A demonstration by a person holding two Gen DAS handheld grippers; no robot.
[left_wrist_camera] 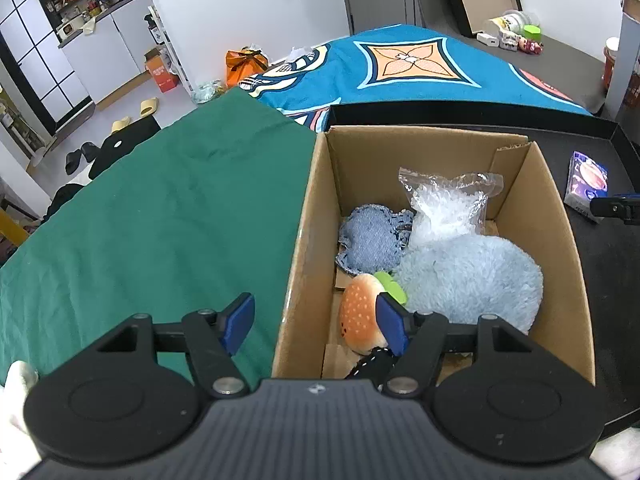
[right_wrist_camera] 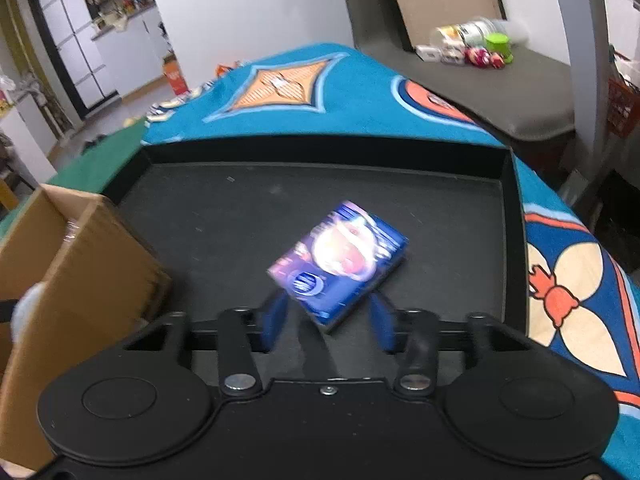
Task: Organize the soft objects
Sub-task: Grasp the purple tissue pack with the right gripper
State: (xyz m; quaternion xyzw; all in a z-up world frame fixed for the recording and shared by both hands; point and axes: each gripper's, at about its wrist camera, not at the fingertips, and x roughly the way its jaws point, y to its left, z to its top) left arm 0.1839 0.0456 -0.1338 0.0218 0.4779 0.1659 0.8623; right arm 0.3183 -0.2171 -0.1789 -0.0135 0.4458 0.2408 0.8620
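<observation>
The small flat blue and purple printed packet [right_wrist_camera: 338, 266] is being seen lying on the floor of the shallow black tray [right_wrist_camera: 240, 208], directly ahead of the right gripper [right_wrist_camera: 328, 322] and partly between its blue fingertips. The packet's long axis is being seen running diagonally, from near left to far right, so only its near corner is being straddled. The jaws are being held partly apart; the pads do not appear to be pressing on the packet, though the blur there makes contact hard to judge.

The right gripper is judged the nearer one; the left gripper [left_wrist_camera: 316, 322] is being held wide open over the near left wall of the brown cardboard box [left_wrist_camera: 308, 216], with nothing between its pads.

Inside the box, a fluffy pale blue plush [left_wrist_camera: 468, 276], a denim pouch [left_wrist_camera: 374, 240], a clear plastic bag of white filling [left_wrist_camera: 448, 208] and an orange spotted plush toy [left_wrist_camera: 360, 316] are being seen.

The packet's print is being smeared by motion, and its softness cannot be told. The box's near corner is being hidden behind the left gripper's body.
</observation>
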